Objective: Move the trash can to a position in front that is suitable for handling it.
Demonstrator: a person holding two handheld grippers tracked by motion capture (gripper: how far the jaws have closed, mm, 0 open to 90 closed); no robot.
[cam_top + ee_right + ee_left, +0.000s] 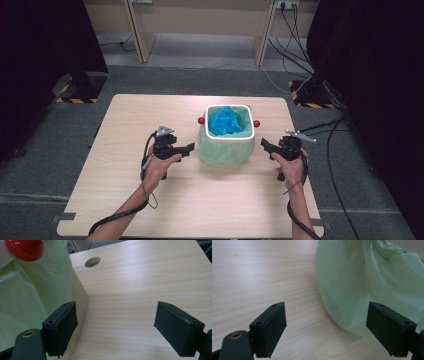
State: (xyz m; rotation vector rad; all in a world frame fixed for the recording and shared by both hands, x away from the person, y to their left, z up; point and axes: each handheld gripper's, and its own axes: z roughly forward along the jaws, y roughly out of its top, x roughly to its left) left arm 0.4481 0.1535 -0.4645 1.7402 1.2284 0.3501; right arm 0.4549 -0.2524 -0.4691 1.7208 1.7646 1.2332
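My left gripper [191, 147] and right gripper [263, 145], jaws wide and empty, flank the small white bin lined with a pale green plastic bag [226, 145] mid-table, probably ready to lift its overhang

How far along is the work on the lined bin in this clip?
Looks done: the pale green liner bag is folded over the white bin, with blue material inside. In hand: nothing; the left gripper and right gripper sit open on either side of the bin, the left one's jaws facing the liner. Left: any grasp on the liner or bin has not yet begun.
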